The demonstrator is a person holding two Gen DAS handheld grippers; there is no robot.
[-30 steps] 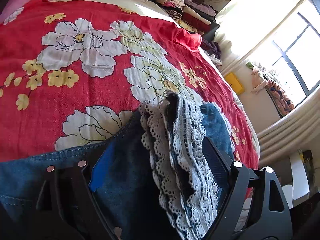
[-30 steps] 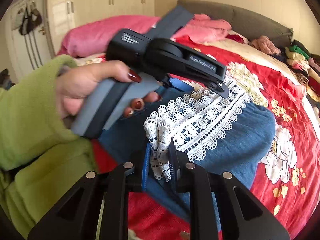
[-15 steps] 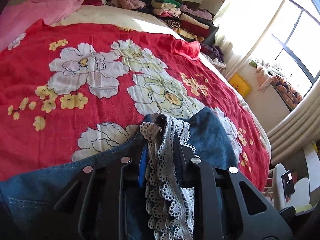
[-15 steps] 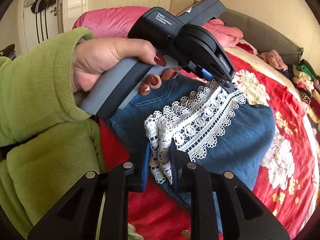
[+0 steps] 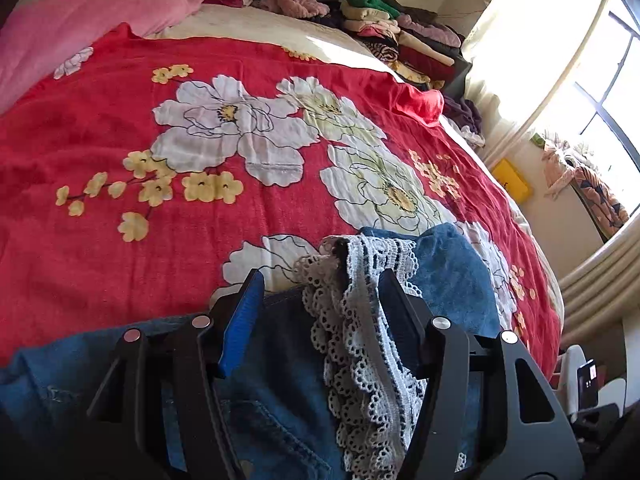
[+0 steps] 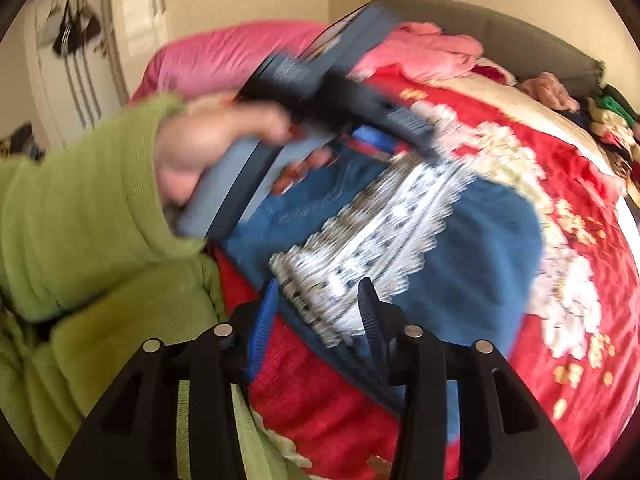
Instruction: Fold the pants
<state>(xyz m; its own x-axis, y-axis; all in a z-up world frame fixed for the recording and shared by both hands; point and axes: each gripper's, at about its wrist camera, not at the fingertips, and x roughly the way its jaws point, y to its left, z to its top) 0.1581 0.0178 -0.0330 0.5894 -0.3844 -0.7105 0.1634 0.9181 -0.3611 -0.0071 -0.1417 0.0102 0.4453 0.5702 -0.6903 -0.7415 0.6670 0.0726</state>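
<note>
Blue denim pants [image 5: 452,280] with a white lace hem [image 5: 360,320] lie folded on the red floral bedspread [image 5: 160,240]. My left gripper [image 5: 320,308] stands open around the lace hem, with the lace lying loose between the jaws. In the right wrist view the pants [image 6: 480,248] and lace [image 6: 380,220] are blurred. My right gripper [image 6: 316,312] is open at the near end of the lace. The left gripper's body [image 6: 340,96] and the hand holding it show at the far end.
Pink bedding [image 5: 100,12] lies at the head of the bed. A pile of folded clothes [image 5: 400,40] sits at the far right corner. A window and curtain [image 5: 560,60] are to the right. A green sleeve [image 6: 80,220] fills the left of the right wrist view.
Both grippers have opened and let go of the lace hem they were pinching. The right wrist view is now blurred by motion.
</note>
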